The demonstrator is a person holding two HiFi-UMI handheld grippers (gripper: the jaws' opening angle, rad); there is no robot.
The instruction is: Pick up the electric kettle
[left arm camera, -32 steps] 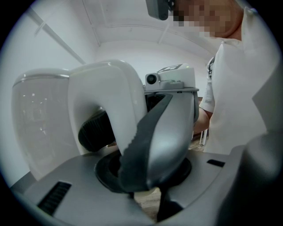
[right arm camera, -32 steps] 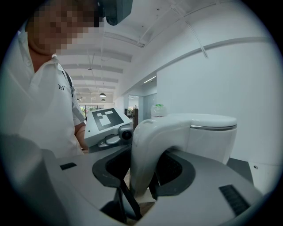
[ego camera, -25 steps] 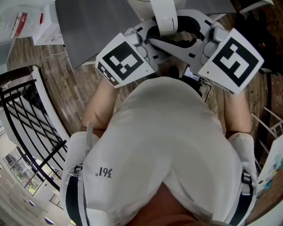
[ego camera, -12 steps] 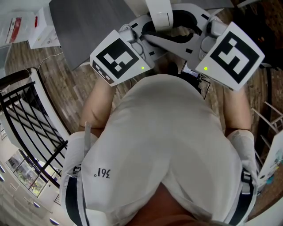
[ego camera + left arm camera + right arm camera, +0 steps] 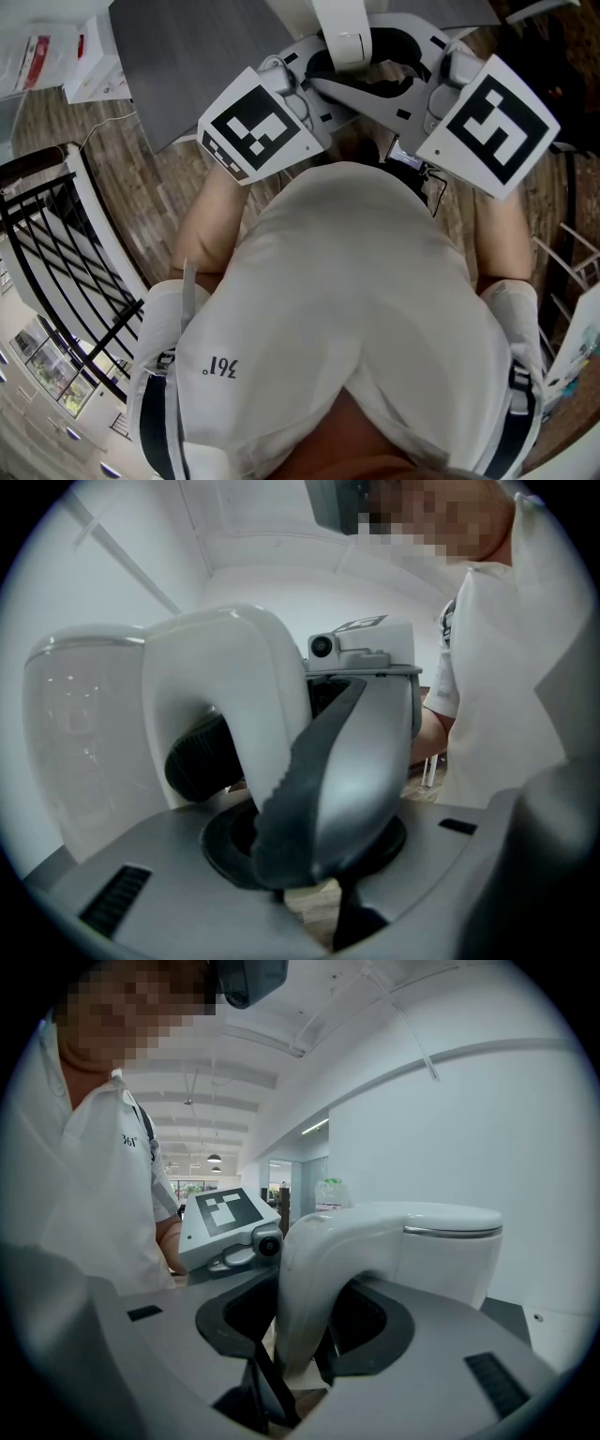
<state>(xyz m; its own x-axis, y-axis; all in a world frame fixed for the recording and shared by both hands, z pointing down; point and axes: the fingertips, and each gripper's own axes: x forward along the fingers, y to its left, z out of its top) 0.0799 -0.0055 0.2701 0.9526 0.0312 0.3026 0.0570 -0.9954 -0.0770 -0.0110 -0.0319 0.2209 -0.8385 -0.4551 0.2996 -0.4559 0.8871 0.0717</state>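
Observation:
The white electric kettle hangs in front of my chest, its body (image 5: 84,733) to the left in the left gripper view and to the right (image 5: 450,1251) in the right gripper view. Its arched handle (image 5: 342,33) runs between both grippers. My left gripper (image 5: 291,855) is shut on the handle (image 5: 234,696) from one side. From the opposite side my right gripper (image 5: 295,1372) is shut on the same handle (image 5: 319,1279). In the head view the left gripper (image 5: 323,80) and right gripper (image 5: 403,70) meet at the top, facing each other, and most of the kettle is cut off.
My white shirt (image 5: 356,309) fills the middle of the head view. Below lie a wood floor, a grey mat (image 5: 187,47) and white boxes (image 5: 89,56) at the upper left. A black railing (image 5: 56,253) runs along the left, and a white rack (image 5: 572,262) stands at the right.

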